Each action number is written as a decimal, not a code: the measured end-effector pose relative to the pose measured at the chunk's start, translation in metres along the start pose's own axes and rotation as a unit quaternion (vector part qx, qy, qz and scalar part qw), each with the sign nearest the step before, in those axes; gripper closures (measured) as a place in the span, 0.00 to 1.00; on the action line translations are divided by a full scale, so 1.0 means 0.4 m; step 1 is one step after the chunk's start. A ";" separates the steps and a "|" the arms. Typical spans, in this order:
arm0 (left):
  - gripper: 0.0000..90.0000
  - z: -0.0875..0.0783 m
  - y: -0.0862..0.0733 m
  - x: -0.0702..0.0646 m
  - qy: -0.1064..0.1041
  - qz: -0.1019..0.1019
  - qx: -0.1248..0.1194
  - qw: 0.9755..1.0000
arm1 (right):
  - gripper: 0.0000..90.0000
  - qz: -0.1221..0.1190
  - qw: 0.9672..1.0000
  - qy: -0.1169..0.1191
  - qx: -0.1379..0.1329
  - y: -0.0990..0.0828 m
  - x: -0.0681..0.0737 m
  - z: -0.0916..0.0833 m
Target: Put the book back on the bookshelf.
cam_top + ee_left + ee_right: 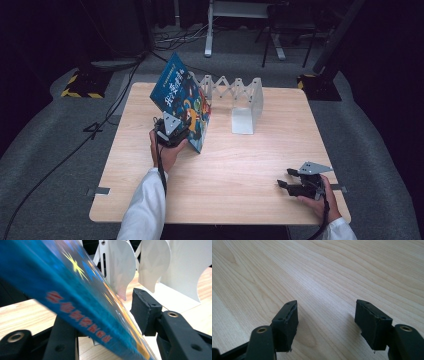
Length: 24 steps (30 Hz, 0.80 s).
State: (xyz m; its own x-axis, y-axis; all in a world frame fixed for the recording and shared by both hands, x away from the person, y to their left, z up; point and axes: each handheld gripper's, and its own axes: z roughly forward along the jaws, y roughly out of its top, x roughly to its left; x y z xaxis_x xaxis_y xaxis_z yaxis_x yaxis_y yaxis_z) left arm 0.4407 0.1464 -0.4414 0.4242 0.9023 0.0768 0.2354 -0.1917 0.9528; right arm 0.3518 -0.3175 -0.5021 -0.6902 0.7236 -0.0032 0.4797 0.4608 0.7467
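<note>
Right gripper [286,179] jaws open over near right tabletop [240,165] corner, left gripper [187,122] jaws loose around tilted blue picture book [182,100], white accordion rack [240,97] by far edge.

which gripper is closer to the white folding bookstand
Left. The left gripper is at the blue book, which leans just left of the white bookstand. The right gripper rests near the table's front right edge, well apart from it.
</note>
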 end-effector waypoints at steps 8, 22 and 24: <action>0.41 -0.030 0.008 0.023 -0.043 0.017 0.029 0.999 | 0.39 0.017 1.000 0.001 -0.010 0.005 -0.013 -0.011; 0.23 -0.101 0.008 0.054 -0.111 0.036 0.097 0.988 | 0.27 0.003 1.000 -0.009 -0.010 0.050 0.003 -0.052; 0.21 -0.111 0.005 0.055 -0.117 0.041 0.099 0.987 | 0.25 -0.001 1.000 -0.011 -0.012 0.058 0.006 -0.058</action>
State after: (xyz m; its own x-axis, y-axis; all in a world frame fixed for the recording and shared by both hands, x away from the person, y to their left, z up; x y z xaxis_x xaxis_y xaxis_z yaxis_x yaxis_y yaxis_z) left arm 0.4115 0.1830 -0.4249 0.6344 0.7706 0.0600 0.3474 -0.3537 0.8685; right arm 0.3487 -0.3168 -0.4693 -0.6790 0.7339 -0.0198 0.4651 0.4509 0.7619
